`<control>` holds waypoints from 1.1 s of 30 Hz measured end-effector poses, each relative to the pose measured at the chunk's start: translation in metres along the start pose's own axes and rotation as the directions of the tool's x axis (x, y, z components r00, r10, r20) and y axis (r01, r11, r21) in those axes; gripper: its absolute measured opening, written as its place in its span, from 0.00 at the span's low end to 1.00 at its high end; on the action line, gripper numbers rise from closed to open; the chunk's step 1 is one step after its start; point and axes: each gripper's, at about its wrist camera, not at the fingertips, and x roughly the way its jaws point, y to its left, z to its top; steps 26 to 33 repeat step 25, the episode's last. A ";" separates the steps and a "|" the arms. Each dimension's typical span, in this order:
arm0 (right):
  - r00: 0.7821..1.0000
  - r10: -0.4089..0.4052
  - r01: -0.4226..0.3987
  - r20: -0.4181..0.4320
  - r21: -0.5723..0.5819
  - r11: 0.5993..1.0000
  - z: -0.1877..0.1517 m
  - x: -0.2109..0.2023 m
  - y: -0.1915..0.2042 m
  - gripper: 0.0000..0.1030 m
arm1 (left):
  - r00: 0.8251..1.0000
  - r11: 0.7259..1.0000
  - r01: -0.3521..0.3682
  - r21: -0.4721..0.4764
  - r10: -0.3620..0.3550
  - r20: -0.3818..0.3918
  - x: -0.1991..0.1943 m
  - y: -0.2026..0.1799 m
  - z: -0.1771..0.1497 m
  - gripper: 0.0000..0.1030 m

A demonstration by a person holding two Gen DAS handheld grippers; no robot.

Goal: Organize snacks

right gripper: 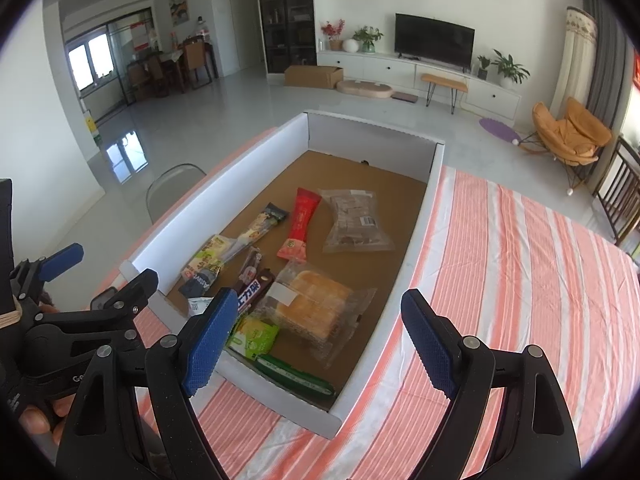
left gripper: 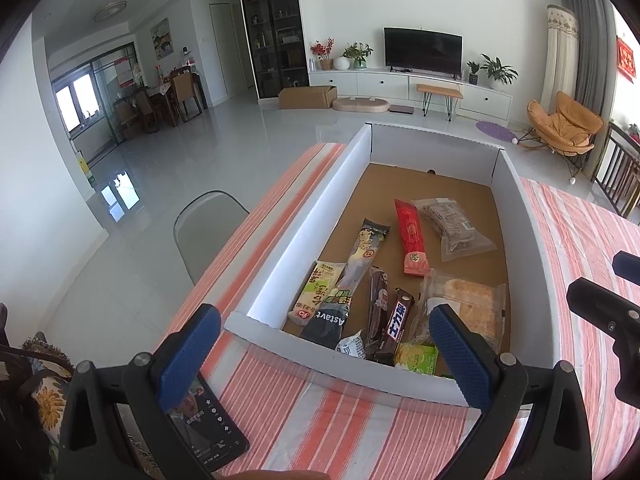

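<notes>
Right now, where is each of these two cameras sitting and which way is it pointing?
Left wrist: on the left gripper, over the table's near edge, facing the white box and TV wall; shows its own open blue fingers and part of the right gripper.
Right wrist: on the right gripper, further right, facing the same way; shows its open fingers, the left gripper and a hand.
Shared: the box, the red stick pack, the bread bag.

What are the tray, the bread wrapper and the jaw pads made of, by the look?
Tray: likely cardboard, with matte white walls, a raw brown floor and visible folded corners.
Bread wrapper: thin clear plastic film, glossy and crinkled, the loaf showing through.
Jaw pads: probably blue rubber or soft plastic, with a fine knurled grid texture, mounted on black, hard-looking plastic arms. Both grippers' jaws stand open.
</notes>
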 end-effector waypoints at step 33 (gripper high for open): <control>1.000 0.001 -0.001 -0.018 0.012 1.000 -0.006 0.009 -0.008 0.84 | 0.999 0.998 0.041 -0.039 -0.043 -0.027 0.009 0.006 -0.002 1.00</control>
